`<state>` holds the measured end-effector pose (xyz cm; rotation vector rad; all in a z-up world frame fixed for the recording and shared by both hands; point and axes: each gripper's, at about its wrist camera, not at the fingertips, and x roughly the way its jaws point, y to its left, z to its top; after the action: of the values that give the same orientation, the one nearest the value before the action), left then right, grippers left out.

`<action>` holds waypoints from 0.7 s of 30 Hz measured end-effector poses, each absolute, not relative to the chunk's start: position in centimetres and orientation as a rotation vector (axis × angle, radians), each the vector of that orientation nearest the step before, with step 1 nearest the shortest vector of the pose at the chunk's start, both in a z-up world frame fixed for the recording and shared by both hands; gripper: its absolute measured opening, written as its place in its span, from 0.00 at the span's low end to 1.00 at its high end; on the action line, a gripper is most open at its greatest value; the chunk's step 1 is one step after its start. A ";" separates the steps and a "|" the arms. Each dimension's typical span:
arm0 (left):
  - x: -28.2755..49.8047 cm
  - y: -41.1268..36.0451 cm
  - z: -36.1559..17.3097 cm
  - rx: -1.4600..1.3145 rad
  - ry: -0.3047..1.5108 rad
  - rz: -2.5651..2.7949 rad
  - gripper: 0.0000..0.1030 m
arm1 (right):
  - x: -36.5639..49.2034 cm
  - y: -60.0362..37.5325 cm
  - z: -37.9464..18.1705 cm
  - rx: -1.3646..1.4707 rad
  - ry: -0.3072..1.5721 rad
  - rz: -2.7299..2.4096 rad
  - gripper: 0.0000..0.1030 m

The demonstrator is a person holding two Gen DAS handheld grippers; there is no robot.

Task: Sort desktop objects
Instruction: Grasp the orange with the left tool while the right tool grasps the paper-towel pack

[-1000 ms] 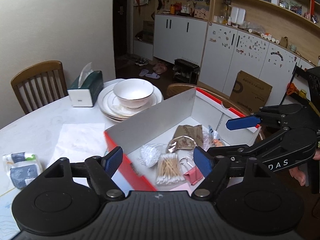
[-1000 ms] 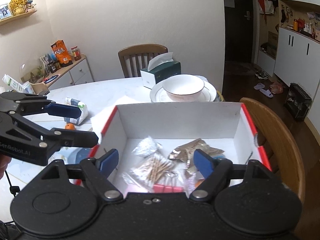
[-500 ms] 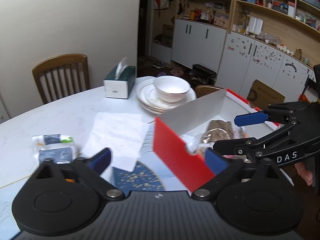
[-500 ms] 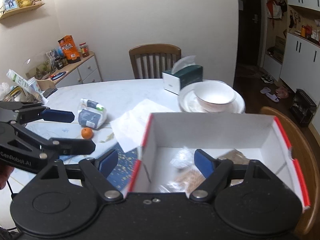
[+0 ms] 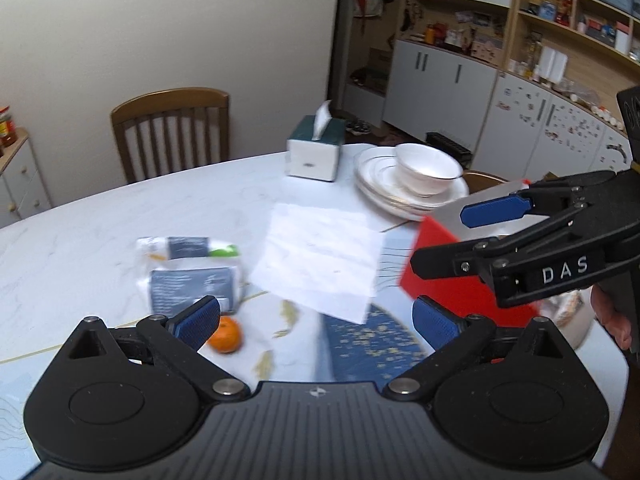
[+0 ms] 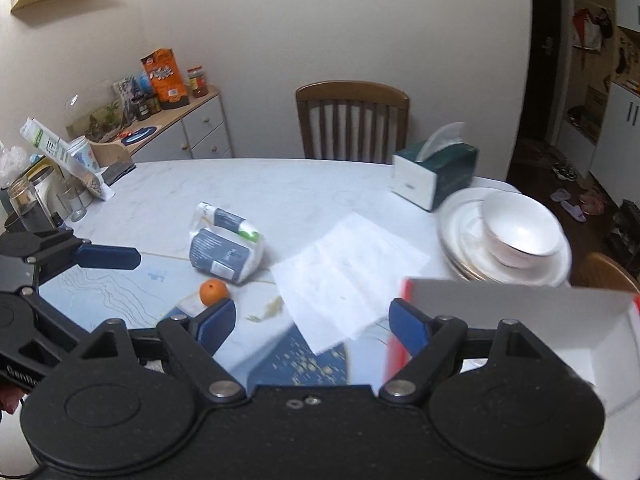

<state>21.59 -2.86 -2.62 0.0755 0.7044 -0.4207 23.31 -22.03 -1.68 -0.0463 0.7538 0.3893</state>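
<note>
Left wrist view: orange (image 5: 225, 334) just beside left tongs' (image 5: 316, 321) left fingertip.

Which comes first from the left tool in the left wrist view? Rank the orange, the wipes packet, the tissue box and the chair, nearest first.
From the left tool:
1. orange, beside its left fingertip.
2. wipes packet, just behind the orange, left.
3. tissue box, far side of the table, centre.
4. chair, beyond the table edge, back left.

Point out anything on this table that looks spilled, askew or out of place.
Yellowish crumb-like bits lie scattered on the table beside the mandarin, like a small spill. The white paper sheet lies askew, overlapping the blue mat. The bowl sits tilted on the stacked plates.
</note>
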 end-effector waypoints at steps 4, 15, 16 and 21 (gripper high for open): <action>23.0 -1.0 -3.9 0.067 0.715 -0.373 1.00 | 25.5 -19.6 -2.4 -0.064 0.765 0.427 0.81; 26.5 1.5 -8.5 0.058 0.755 -0.275 1.00 | 31.7 -14.7 -5.3 -0.132 0.815 0.522 0.81; 26.8 1.6 -8.8 0.058 0.760 -0.272 1.00 | 32.2 -14.4 -5.6 -0.136 0.819 0.529 0.81; 27.9 1.5 -10.2 0.071 0.768 -0.259 1.00 | 34.5 -12.9 -6.7 -0.163 0.829 0.583 0.81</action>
<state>27.92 1.54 -10.21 0.0706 0.7675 -0.2593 34.49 -12.94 -6.70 -0.1626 0.8285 0.5832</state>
